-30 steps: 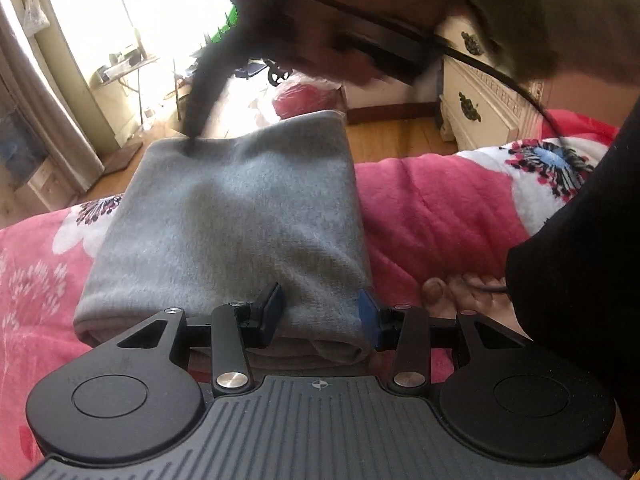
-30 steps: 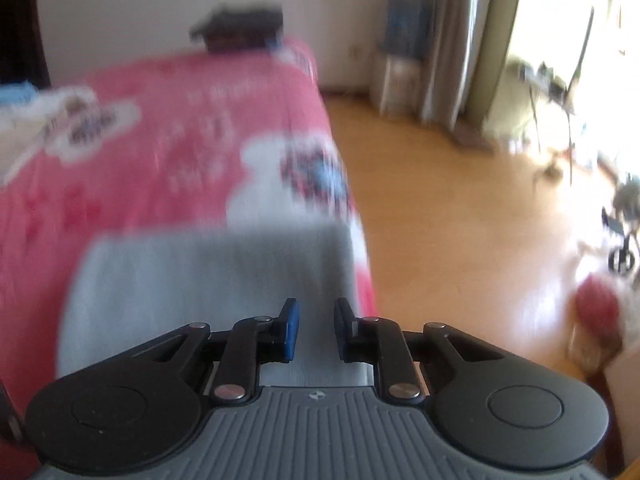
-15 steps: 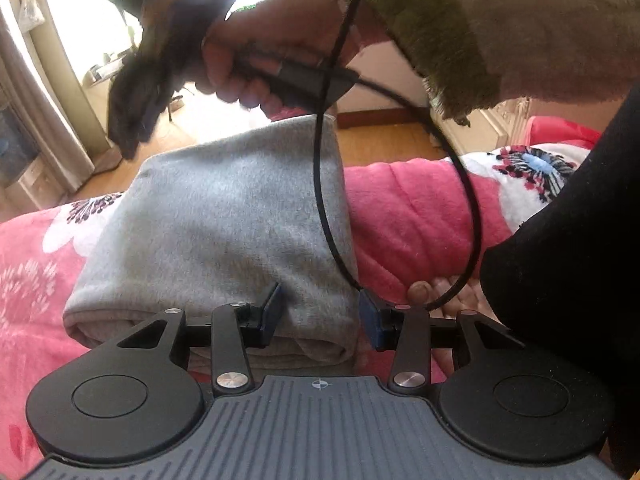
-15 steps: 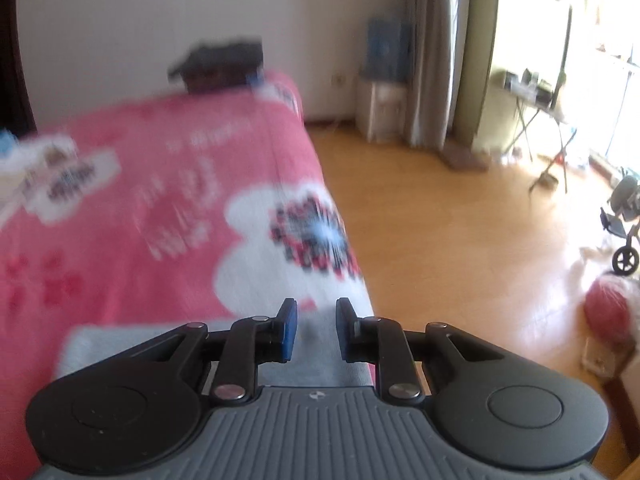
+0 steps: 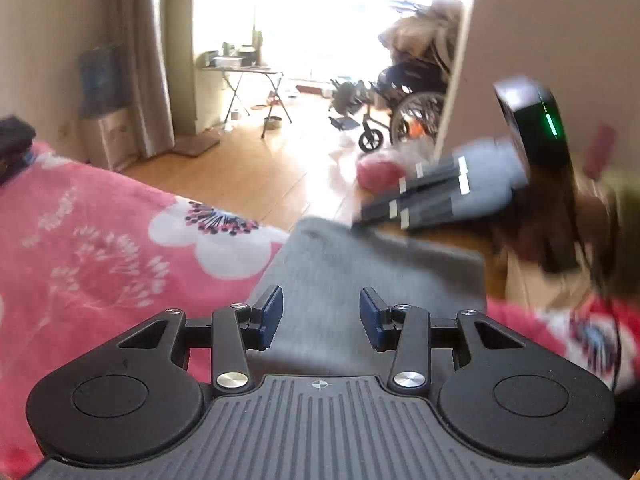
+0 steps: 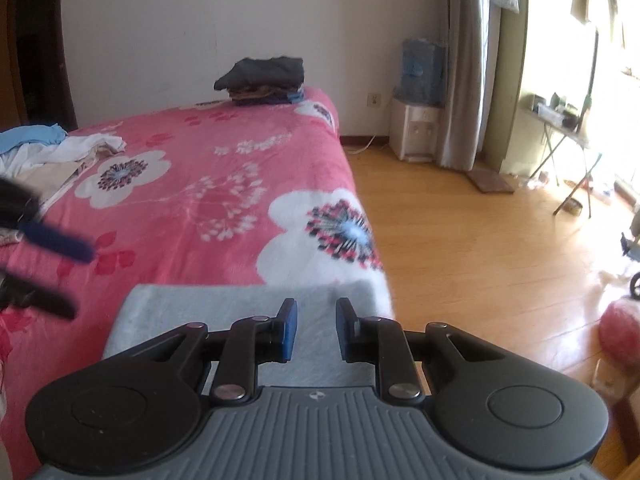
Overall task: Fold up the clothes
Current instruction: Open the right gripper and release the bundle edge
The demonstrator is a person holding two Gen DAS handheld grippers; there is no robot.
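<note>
Left wrist view, left to right: pink floral bed (image 5: 100,248); grey garment (image 5: 372,280) folded flat near the bed's edge, lying under and ahead of the left gripper (image 5: 321,318), jaws part open with nothing between them, pads clear of the cloth; right gripper (image 5: 404,208) blurred at the garment's far corner, contact not discernible.

Right wrist view, left to right: loose pile (image 6: 52,152) of white, blue and beige clothes at the bed's far left, unfolded; blurred fingers (image 6: 56,242) of the left gripper at the left margin; folded stack (image 6: 262,80) of dark clothes at the far corner of the bed (image 6: 208,184); grey garment (image 6: 240,312) directly beneath the right gripper (image 6: 316,330), jaws narrowly parted, empty, not pinching the cloth.

Progress, judged from layout: grey garment apparently fully folded into a compact rectangle; several earlier pieces already stacked. Remaining, probably: transfer of the grey garment to the stack, then folding of the loose pile. Task roughly midway, no garment in hand.
</note>
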